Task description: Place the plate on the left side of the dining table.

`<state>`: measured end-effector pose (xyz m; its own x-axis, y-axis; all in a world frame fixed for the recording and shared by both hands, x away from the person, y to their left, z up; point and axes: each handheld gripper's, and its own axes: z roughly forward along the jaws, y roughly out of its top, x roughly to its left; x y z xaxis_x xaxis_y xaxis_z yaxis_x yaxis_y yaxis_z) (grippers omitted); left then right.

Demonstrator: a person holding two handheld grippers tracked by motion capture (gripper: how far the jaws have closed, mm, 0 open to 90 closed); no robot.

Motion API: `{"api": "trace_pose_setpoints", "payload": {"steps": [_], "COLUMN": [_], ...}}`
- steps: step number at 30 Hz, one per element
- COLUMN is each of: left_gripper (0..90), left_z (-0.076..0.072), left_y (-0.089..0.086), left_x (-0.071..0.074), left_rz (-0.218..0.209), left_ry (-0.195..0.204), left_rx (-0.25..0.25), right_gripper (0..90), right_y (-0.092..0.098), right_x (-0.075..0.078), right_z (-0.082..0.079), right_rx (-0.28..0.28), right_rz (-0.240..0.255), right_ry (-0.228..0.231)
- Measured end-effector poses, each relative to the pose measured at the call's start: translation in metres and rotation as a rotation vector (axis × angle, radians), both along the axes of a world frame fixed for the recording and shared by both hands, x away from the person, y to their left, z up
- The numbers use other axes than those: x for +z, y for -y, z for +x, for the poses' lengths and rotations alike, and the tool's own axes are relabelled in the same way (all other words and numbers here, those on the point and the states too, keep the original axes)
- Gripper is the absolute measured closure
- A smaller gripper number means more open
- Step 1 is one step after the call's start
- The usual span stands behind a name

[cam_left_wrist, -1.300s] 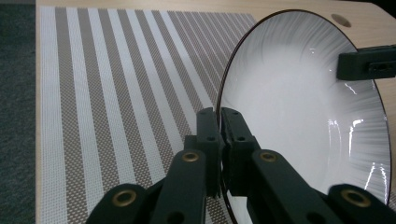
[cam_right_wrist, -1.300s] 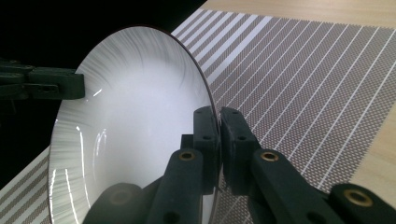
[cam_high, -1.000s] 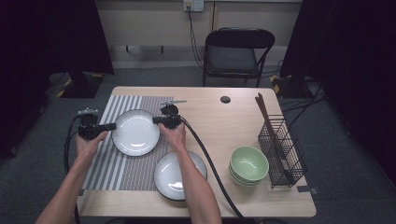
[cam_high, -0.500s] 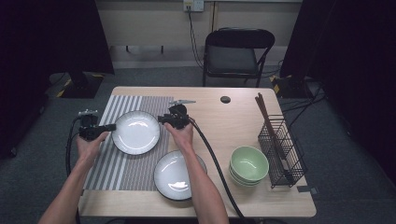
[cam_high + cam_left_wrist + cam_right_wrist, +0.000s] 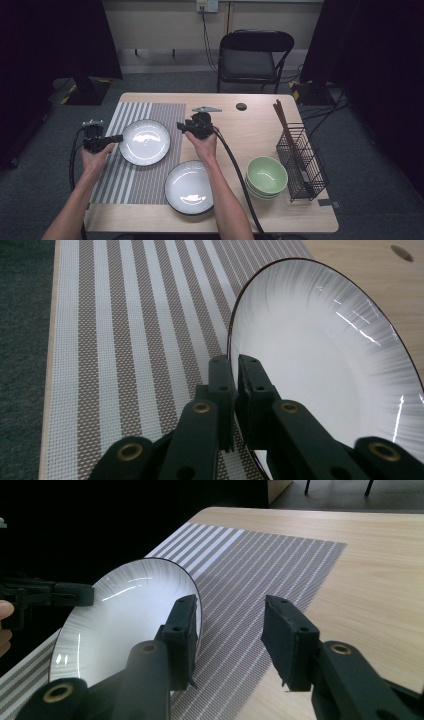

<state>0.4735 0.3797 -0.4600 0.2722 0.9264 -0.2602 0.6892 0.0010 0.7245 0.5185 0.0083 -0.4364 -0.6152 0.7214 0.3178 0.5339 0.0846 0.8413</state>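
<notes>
A white plate with a dark rim [image 5: 145, 142] lies over the striped placemat [image 5: 150, 185]. My left gripper [image 5: 119, 138] is shut on its left rim; in the left gripper view the jaws [image 5: 235, 390] pinch the edge of the plate [image 5: 320, 365]. My right gripper [image 5: 181, 127] stands just right of the plate. Its jaws have just been opening, and nothing is between them [image 5: 230, 640] but the placemat [image 5: 260, 565] below. The plate [image 5: 125, 625] sits left of its left jaw, with the left gripper [image 5: 60, 595] on the far rim.
A second white plate [image 5: 190, 187] sits near the front edge of the table [image 5: 280, 215]. Stacked green bowls [image 5: 266, 176] stand at the right beside a wire basket [image 5: 302, 160] holding chopsticks. A small black disc [image 5: 241, 106] lies at the back, with a chair [image 5: 252, 55] behind the table.
My right gripper has let go of the plate's right rim, opened its jaws and drawn back to the right. The left gripper keeps its hold on the left rim.
</notes>
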Motion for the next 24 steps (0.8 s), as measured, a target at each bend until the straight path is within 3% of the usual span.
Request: {"api": "trace_pose_setpoints", "payload": {"steps": [4, 7, 8, 10, 11, 12, 13, 24], "left_gripper": [84.4, 83.4, 85.8, 90.0, 90.0, 83.3, 80.6, 78.2], "left_z": [-0.001, -0.003, -0.006, -0.008, -0.009, -0.009, -0.009, -0.01], "left_y": [-0.001, -0.003, -0.008, -0.013, -0.013, -0.013, -0.013, -0.011], "left_x": [-0.005, -0.009, -0.008, -0.006, -0.006, -0.007, -0.009, -0.012], "left_rz": [-0.002, 0.037, 0.014, -0.035, -0.014, -0.005, -0.015, -0.008], "left_ry": [-0.017, -0.019, 0.004, 0.004, 0.0, -0.005, -0.011, -0.005], "left_rx": [0.025, 0.025, 0.027, 0.013, 0.024, 0.031, 0.024, 0.016], "right_gripper": [54.7, 54.6, 54.2, 54.3, 54.3, 54.3, 54.3, 52.7], "right_y": [0.009, 0.015, 0.016, 0.015, 0.015, 0.013, 0.012, 0.02], "right_x": [-0.001, -0.001, -0.001, -0.002, -0.003, -0.003, -0.004, -0.004], "right_z": [-0.002, -0.004, -0.004, -0.005, -0.005, -0.006, -0.006, -0.013], "right_rx": [-0.004, -0.013, -0.013, -0.018, -0.014, -0.01, -0.012, -0.008], "right_rz": [0.001, 0.003, 0.006, 0.005, 0.01, 0.004, -0.001, -0.036], "right_ry": [-0.009, -0.004, -0.005, -0.003, -0.007, -0.007, -0.003, 0.001]}}
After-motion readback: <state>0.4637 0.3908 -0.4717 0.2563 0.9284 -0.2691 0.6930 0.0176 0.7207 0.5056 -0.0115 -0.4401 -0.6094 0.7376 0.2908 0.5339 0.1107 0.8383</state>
